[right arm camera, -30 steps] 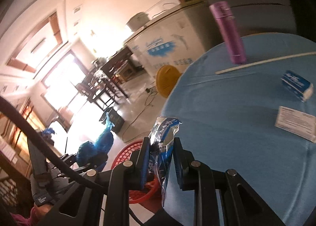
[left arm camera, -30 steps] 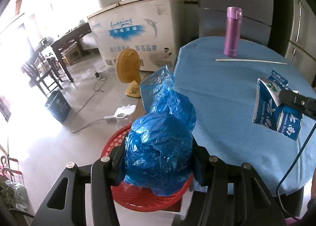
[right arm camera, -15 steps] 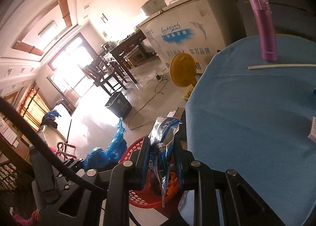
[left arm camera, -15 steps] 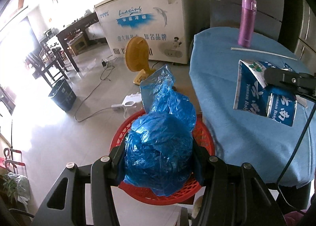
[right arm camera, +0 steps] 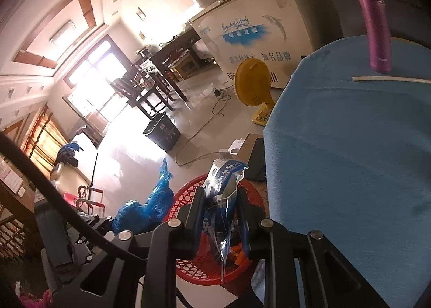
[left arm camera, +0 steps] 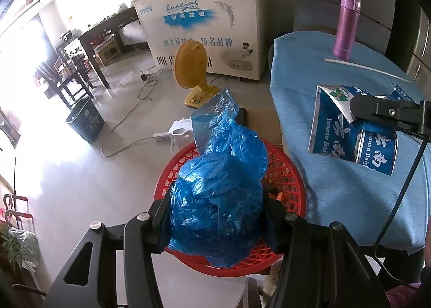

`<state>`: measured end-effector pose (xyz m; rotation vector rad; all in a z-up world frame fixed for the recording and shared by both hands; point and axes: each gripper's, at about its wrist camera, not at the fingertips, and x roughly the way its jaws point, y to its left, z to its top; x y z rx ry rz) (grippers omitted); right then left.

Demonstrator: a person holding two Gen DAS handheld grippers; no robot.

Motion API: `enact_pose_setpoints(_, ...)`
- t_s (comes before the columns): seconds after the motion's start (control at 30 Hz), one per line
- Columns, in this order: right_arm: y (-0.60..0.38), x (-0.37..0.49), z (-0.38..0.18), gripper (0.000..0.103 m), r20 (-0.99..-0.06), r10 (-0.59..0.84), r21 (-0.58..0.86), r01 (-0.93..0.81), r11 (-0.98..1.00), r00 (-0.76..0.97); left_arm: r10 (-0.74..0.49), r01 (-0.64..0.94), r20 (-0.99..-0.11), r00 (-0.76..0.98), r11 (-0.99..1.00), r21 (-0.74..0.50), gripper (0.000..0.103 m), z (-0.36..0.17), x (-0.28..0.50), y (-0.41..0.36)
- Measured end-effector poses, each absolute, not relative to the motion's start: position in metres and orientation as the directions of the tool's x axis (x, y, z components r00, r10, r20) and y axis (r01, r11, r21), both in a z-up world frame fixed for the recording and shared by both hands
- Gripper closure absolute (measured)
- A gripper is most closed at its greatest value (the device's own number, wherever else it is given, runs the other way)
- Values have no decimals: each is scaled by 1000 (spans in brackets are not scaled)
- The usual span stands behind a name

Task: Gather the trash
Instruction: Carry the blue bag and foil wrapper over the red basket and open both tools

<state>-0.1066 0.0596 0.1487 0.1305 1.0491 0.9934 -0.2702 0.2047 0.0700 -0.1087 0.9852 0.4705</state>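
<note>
Your left gripper (left arm camera: 216,216) is angled down over the red basket (left arm camera: 291,173), jaws clamped on the blue bag (left arm camera: 215,208). Right gripper (right arm camera: 219,220) tilted down just above the basket too, pinching the foil wrapper (right arm camera: 223,186).

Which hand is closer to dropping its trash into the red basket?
The left. Its fingers hold the blue plastic bag right over the red basket. The right gripper holds its blue wrapper above the table's blue cloth.
</note>
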Motion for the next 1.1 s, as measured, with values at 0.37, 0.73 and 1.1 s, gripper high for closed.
enact_pose_setpoints(0.37,82,-108,142,78,-683,725,515,-646,563,88,319,-440,-836,446,892,106,46,64,-269,209)
enact_pose_setpoints(0.73,104,-109,138,76,-675,735,532,-649,544,63,303,-432,-840,449,897,93,45,61,-273,214)
enact_pose_setpoints(1.1,87,-100,138,76,-658,749,577,-585,570,82,270,-406,-848,456,911,72,40,63,-272,211)
